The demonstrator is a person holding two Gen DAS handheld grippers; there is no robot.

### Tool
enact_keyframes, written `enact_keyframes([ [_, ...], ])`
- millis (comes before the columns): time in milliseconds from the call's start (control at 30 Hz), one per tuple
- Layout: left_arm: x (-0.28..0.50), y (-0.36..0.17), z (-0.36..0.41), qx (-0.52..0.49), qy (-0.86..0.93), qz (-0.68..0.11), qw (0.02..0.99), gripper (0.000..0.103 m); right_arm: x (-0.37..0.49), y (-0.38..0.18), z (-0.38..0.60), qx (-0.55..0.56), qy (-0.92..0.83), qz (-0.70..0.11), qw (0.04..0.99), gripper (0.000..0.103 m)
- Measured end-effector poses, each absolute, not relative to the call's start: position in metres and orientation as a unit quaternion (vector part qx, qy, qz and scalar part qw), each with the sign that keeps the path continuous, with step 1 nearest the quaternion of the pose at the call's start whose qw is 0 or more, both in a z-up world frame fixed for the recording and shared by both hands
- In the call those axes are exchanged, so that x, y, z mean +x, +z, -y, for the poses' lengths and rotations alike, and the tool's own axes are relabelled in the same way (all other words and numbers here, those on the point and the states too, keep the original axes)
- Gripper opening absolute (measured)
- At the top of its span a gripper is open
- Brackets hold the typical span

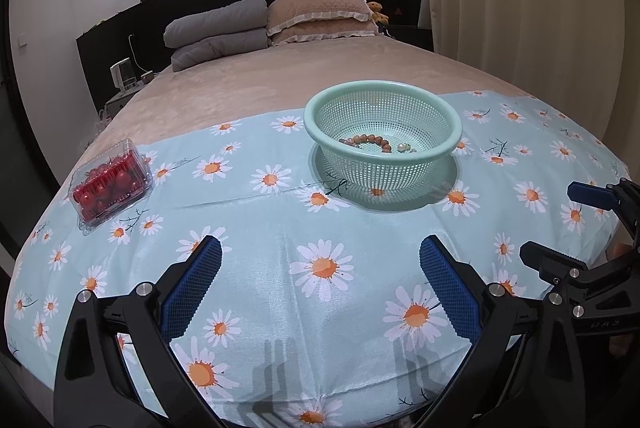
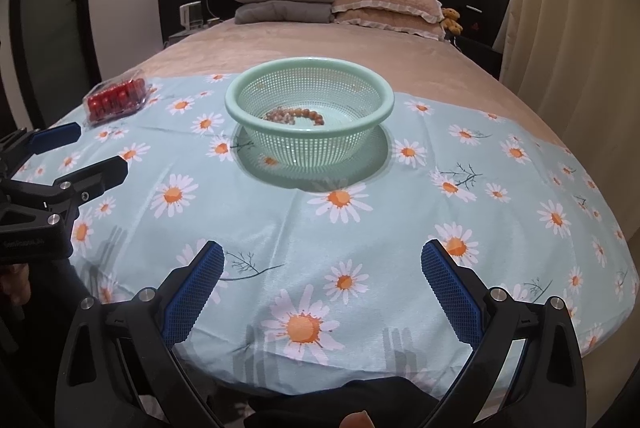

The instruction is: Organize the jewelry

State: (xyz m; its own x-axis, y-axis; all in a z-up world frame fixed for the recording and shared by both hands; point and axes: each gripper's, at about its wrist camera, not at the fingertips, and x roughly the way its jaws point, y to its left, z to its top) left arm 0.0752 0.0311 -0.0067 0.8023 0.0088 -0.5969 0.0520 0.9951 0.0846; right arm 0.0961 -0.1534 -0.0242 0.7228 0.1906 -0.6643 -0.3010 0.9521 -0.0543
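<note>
I am holding both claws low over the near edge of the bed, the left claw [image 1: 320, 280] and the right claw [image 2: 322, 284] each spread wide with nothing between the blue pads, hovering over the daisy cloth [image 1: 256, 240]. The beaded bracelet [image 1: 366, 141] is lying at the bottom of the green basket [image 1: 384, 93], further out on the cloth, with a smaller pale piece [image 1: 404, 147] just beside it that I cannot identify. My worry is that the basket looks light and is sitting on soft bedding, so a pad catching its rim could be tipping or sliding it; the beads may also be rolling away from a pinch, or snagging in the mesh. Off to the left, well apart, a clear box of red fruit [image 1: 110, 183] is sitting clear of my path. Beyond are pillows [image 1: 320, 17] and a folded grey quilt [image 1: 218, 31].
</note>
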Motion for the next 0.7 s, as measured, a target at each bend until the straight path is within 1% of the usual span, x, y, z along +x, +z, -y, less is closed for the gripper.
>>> enact_keyframes([
  [700, 0.0753, -0.0089, -0.0292, 0.052, -0.015, -0.322, 0.945, 0.097, 0.0987, -0.0274, 0.1551, -0.079, 0.133, -0.354, 0.923, 0.095],
])
